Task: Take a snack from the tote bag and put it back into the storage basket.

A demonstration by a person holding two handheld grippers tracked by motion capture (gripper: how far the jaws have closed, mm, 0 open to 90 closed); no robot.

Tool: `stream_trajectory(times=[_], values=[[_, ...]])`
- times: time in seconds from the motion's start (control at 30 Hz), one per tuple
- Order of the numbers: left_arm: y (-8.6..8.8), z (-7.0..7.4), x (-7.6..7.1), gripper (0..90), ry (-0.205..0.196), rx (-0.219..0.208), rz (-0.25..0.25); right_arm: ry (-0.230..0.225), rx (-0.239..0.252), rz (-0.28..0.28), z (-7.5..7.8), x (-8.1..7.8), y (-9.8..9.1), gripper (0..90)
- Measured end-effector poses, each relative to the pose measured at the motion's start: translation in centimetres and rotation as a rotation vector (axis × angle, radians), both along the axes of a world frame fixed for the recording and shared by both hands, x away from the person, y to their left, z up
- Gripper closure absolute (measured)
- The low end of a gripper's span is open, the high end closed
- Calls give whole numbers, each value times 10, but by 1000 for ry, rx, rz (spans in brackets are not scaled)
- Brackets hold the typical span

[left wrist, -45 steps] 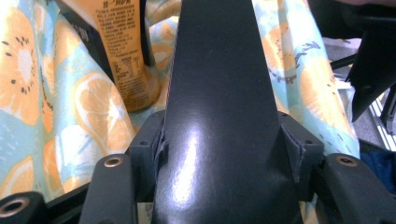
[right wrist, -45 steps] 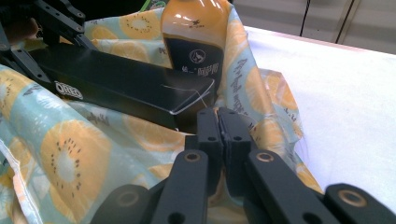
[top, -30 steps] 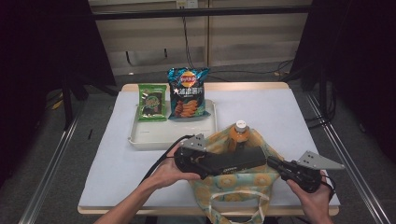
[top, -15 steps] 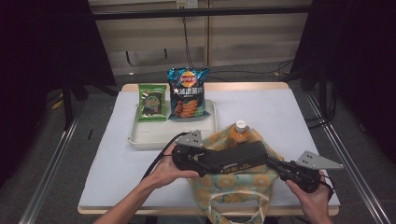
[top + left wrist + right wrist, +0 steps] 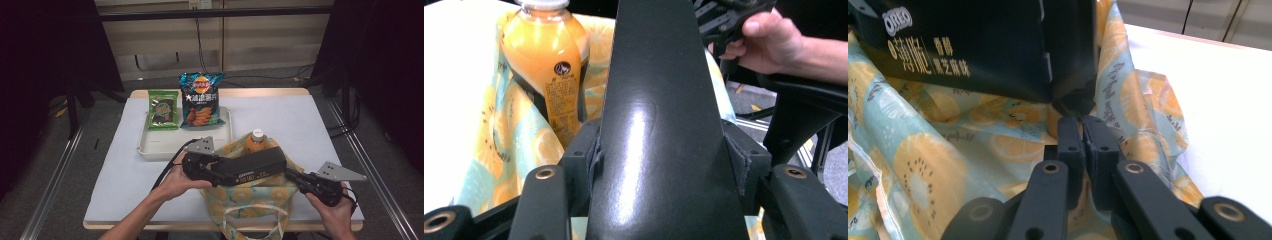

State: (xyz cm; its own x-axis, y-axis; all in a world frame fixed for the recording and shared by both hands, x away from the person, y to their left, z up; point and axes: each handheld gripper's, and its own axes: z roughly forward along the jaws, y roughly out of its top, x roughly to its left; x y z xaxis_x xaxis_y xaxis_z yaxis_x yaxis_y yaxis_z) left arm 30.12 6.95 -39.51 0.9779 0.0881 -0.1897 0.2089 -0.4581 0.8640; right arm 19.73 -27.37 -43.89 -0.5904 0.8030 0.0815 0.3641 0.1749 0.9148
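Note:
My left gripper [image 5: 222,172] is shut on a long black Oreo box [image 5: 257,166] and holds it level over the mouth of a fruit-print tote bag [image 5: 250,197]. In the left gripper view the box [image 5: 659,115] fills the gap, with a pad [image 5: 589,155] pressed on each side. An orange juice bottle [image 5: 256,141] [image 5: 549,65] stands upright inside the bag. My right gripper [image 5: 290,173] [image 5: 1080,131] is shut on the bag's rim fabric [image 5: 1128,105], just beyond the box's end [image 5: 973,45].
A white tray [image 5: 150,146] at the back left carries a green snack packet [image 5: 163,110] and a blue chips bag [image 5: 201,100]. White cloth [image 5: 310,125] covers the table. The bag's handle [image 5: 250,220] hangs over the front edge between the person's forearms.
The left gripper and the black box have shifted slightly to the left over the bag. The right gripper has stayed where it was on the bag's rim.

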Motion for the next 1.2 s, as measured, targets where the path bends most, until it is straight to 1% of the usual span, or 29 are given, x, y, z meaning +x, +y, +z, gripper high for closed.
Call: stream_trajectory(times=[0.03, 0.07, 0.13, 0.17, 0.27, 0.37, 0.47, 0.6, 0.7, 0.73, 0.77, 0.83, 0.97, 1.0, 1.1, 1.2], values=[[-1, 1, 0, 434, -2, -7, -3, -1, -3, 3, 0, 0, 1, 868], [-1, 2, 0, 435, -7, 0, -3, -1, -3, 5, 0, 0, 1, 868], [-2, 4, -1, 435, -9, -5, -8, 1, -4, 10, 0, 0, 3, 868], [-3, 4, -1, 435, -6, -13, -8, 1, -5, 12, 0, 0, 3, 867], [-5, 7, -1, 435, -10, -14, -11, 2, -5, 20, -1, 0, 4, 865], [-9, 10, -1, 435, -9, -25, -16, 2, -10, 24, -1, 1, 5, 866], [-11, 13, -1, 434, -21, -24, -25, 4, -14, 32, -1, 1, 6, 866], [-12, 16, 0, 434, -17, -34, -27, 6, -19, 37, -1, 0, 6, 866], [-7, 19, 1, 434, -18, -39, -29, 5, -37, 39, -1, 0, 7, 854], [-5, 21, 2, 434, -21, -32, -27, 6, -41, 38, -1, 0, 7, 853], [-3, 22, 3, 434, -19, -34, -30, 12, -40, 45, -2, 0, 7, 851], [2, 24, 5, 434, -23, -38, -20, 21, -48, 41, -3, 0, 7, 849], [10, 27, 9, 434, -31, -40, -19, 28, -64, 48, -5, 1, 7, 838], [12, 28, 9, 434, -24, -51, -18, 28, -66, 44, -5, 1, 7, 834], [15, 30, 10, 434, -32, -40, -21, 24, -62, 50, -6, 1, 8, 804], [17, 32, 11, 434, -29, -44, -28, 17, -54, 59, -5, -1, 8, 753]])
